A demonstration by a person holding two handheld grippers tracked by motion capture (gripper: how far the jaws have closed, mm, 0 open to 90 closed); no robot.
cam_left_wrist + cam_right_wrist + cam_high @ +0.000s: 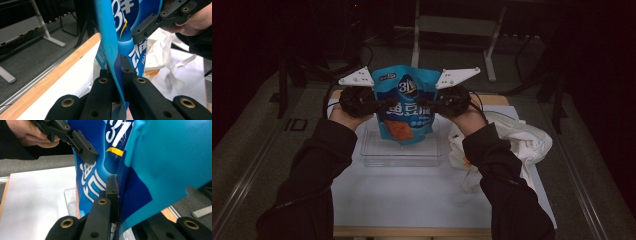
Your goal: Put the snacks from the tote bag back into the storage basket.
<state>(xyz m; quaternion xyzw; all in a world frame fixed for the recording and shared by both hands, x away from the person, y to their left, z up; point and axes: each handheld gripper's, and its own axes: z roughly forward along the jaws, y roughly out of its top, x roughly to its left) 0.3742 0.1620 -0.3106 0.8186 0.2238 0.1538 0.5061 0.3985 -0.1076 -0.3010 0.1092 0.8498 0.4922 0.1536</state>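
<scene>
A blue snack bag [404, 102] with white lettering hangs upright between both grippers, just above a clear plastic tray [402, 152]. My left gripper [384, 105] is shut on the bag's left edge, and my right gripper [424, 104] is shut on its right edge. In the left gripper view the bag's edge [112, 50] runs pinched between the black jaws of my left gripper [117, 77], with the other gripper [160, 21] clamped higher up on the far side. In the right gripper view the blue film [160, 157] folds over the right jaw of my right gripper [117, 195].
A crumpled white cloth bag [512, 142] lies right of the tray on the white mat [412, 195]. The wooden table edge [57, 75] runs along the far side. Metal stand legs [452, 30] rise beyond the table.
</scene>
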